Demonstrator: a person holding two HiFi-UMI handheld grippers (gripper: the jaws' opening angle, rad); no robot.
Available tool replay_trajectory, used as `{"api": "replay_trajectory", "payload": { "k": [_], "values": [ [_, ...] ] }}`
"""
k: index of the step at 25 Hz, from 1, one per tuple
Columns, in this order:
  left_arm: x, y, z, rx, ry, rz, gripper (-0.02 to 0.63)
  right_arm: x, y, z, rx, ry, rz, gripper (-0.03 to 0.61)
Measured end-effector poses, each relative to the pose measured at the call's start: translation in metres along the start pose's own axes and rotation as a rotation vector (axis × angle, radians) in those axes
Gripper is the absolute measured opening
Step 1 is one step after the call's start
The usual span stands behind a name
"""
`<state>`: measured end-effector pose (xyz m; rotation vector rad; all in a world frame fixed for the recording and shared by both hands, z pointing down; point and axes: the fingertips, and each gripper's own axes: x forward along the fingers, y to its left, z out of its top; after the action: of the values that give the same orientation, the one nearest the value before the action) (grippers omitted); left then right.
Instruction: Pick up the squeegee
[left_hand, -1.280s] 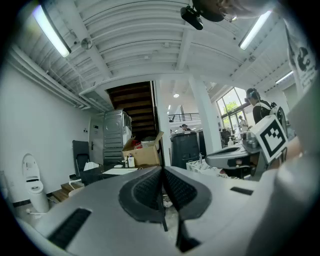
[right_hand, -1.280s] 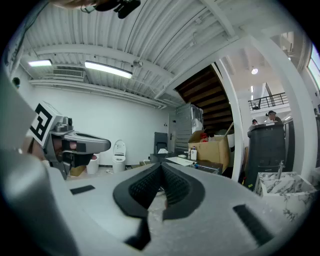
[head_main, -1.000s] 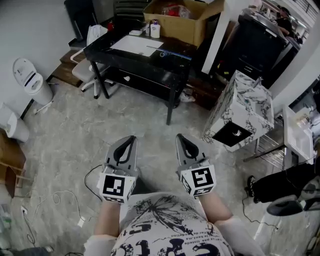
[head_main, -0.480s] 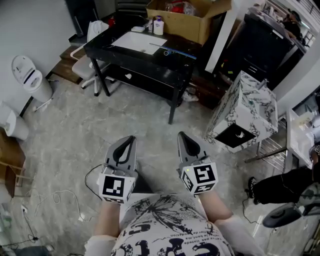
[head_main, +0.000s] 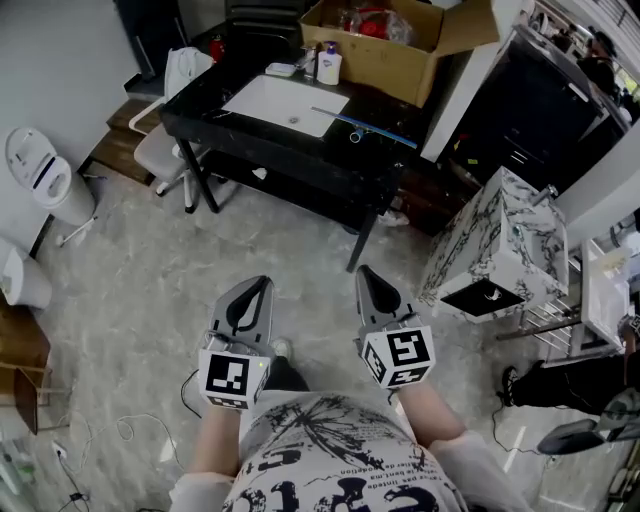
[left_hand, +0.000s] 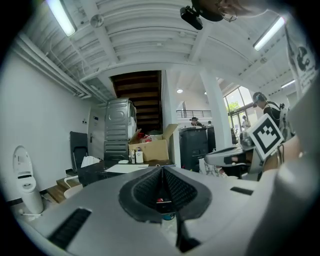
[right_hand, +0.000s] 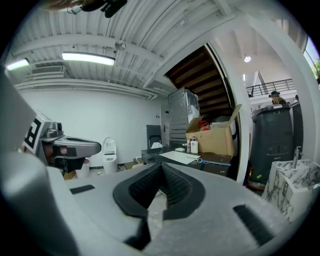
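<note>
The squeegee (head_main: 375, 131), a long thin tool with a blue strip, lies on the right part of a black table (head_main: 250, 135) far ahead of me. In the right gripper view it is a small shape (right_hand: 199, 160) at the table's edge. My left gripper (head_main: 262, 284) and right gripper (head_main: 364, 274) are held side by side above the floor, well short of the table. Both point level toward it. The left gripper's (left_hand: 161, 170) jaws are shut with nothing between them. The right gripper (right_hand: 161, 168) is shut and empty too.
On the table lie a white rectangular sink or board (head_main: 285, 103), a bottle (head_main: 328, 66) and a cardboard box (head_main: 385, 40). A white chair (head_main: 165, 150) stands at its left, a marble-patterned cabinet (head_main: 505, 245) at right. Cables (head_main: 130, 430) trail on the floor.
The whole view has moved forward: the table and cabinet sit nearer and lower in the picture. Both grippers stayed side by side and shut.
</note>
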<state>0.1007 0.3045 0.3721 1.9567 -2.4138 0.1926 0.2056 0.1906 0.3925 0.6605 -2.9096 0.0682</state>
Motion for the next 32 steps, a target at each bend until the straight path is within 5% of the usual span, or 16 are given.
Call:
{"api": "replay_trajectory", "payload": {
  "k": [11,22,32],
  "values": [
    [0.134,0.162,0.012,-0.012,0.02,-0.088,0.012,0.177,-0.024,0.037,0.023,0.024,-0.15,-0.008],
    [0.26,0.216,-0.015,-0.01,0.057,-0.13,0.012,0.297,-0.104,0.035,0.051,0.029,-0.218,-0.008],
    [0.443,0.246,0.03,0.028,-0.005,-0.168,0.012,0.407,-0.249,0.068,0.062,0.018,-0.307,-0.008]
  ]
}}
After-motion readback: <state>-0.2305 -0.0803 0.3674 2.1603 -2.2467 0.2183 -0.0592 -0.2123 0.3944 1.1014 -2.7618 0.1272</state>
